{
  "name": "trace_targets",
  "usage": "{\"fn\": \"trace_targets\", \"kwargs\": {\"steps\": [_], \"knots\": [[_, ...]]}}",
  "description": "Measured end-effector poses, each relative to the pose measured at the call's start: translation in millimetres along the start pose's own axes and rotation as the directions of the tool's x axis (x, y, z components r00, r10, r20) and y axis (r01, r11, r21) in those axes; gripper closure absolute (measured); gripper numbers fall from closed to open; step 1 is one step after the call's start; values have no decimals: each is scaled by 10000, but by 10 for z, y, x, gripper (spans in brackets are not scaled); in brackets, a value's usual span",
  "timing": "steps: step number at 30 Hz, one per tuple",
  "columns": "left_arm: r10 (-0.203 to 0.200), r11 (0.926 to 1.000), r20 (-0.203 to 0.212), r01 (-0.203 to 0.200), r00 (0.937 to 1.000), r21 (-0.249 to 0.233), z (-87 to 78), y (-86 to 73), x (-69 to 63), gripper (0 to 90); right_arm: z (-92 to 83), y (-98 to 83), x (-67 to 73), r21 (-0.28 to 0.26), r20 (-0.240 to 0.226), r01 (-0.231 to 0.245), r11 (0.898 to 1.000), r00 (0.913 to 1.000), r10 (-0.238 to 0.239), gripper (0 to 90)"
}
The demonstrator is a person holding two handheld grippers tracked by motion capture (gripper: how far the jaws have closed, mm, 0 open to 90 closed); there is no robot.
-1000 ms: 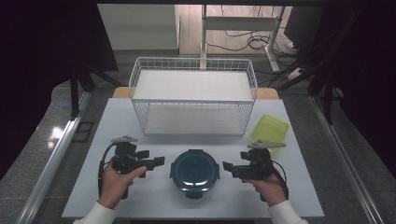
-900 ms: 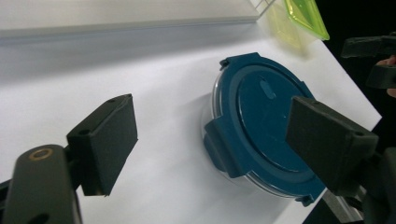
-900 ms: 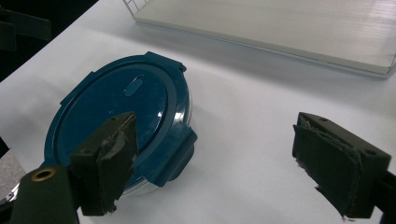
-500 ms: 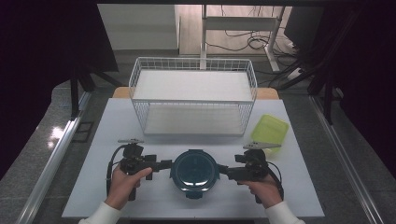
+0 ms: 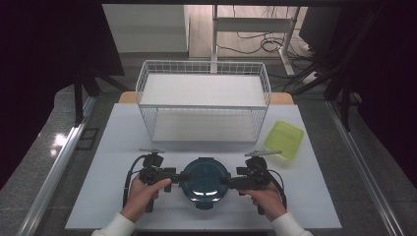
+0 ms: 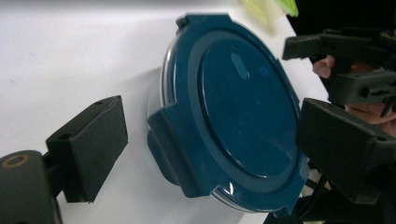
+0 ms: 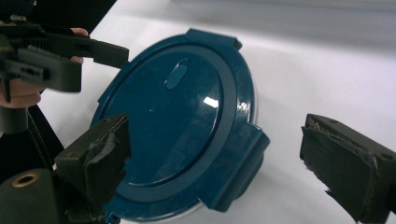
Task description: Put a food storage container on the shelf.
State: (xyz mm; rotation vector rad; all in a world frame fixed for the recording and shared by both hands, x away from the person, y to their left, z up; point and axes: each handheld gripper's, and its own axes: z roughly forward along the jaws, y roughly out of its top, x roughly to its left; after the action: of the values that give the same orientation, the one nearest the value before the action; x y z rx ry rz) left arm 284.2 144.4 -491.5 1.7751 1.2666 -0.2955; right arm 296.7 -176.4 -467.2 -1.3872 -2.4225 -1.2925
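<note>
A round clear container with a dark blue clip-on lid [image 5: 204, 182] sits on the white table near its front edge. My left gripper [image 5: 181, 176] reaches in from the left, its tips at the lid's left side. In the left gripper view, the lid [image 6: 243, 107] and one side latch [image 6: 166, 149] lie between my open jaws, which have just been opening; the pads stand clear of it. My right gripper [image 5: 225, 181] comes in from the right. Its jaws have also just been opening and straddle the lid's other latch [image 7: 238, 161] without touching.
A white wire basket [image 5: 204, 105] stands across the back of the table [image 5: 108, 167]. A yellow-green plastic tray [image 5: 284, 140] lies to its right, behind my right hand. Dark floor and rails flank the table on both sides.
Both grippers have moved inward and slightly down, from either side of the container to its left and right edges. The container has not moved.
</note>
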Motion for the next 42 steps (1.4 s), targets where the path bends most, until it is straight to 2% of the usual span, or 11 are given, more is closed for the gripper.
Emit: {"fn": "trace_targets", "kwargs": {"steps": [6,10,15,22,24,27,30,34,36,39,42], "knots": [[-403,9990,282,398,9988,189,44,-36,77,90,145,-28,-40,298,-262,-605,9977,9978,613,79],[-435,9985,313,424,9986,348,104,-51,75,90,230,-43,-82,494,-488,-1109,9926,9924,1133,76],[-1018,9938,813,977,9915,528,210,-82,135,96,316,-79,-113,733,-672,-1472,9864,9861,1521,76],[-1226,9903,976,1152,9876,783,294,-104,128,155,369,-123,-117,1019,-924,-1982,9748,9738,2077,89],[-1178,9900,802,1108,9898,876,308,-109,125,174,380,-134,-122,1056,-947,-2077,9725,9714,2177,96],[-1324,9880,855,1245,9875,913,306,-113,140,191,393,-146,-127,1162,-1016,-2238,9677,9665,2357,128],[-1337,9878,812,1263,9877,913,299,-116,133,203,410,-154,-134,1234,-1172,-2659,9561,9528,2801,149],[-1175,9905,411,1142,9922,760,275,-120,65,225,374,-149,-105,1231,-934,-2755,9534,9532,2875,191],[-1325,9889,397,1294,9904,725,271,-127,65,229,341,-153,-102,1093,-859,-2802,9537,9532,2899,228],[-1457,9877,396,1430,9885,632,248,-140,61,251,315,-177,-119,934,-957,-3104,9460,9430,3188,263],[-1433,9887,364,1414,9890,505,214,-153,33,277,275,-185,-107,868,-993,-3069,9478,9440,3148,287]]}}
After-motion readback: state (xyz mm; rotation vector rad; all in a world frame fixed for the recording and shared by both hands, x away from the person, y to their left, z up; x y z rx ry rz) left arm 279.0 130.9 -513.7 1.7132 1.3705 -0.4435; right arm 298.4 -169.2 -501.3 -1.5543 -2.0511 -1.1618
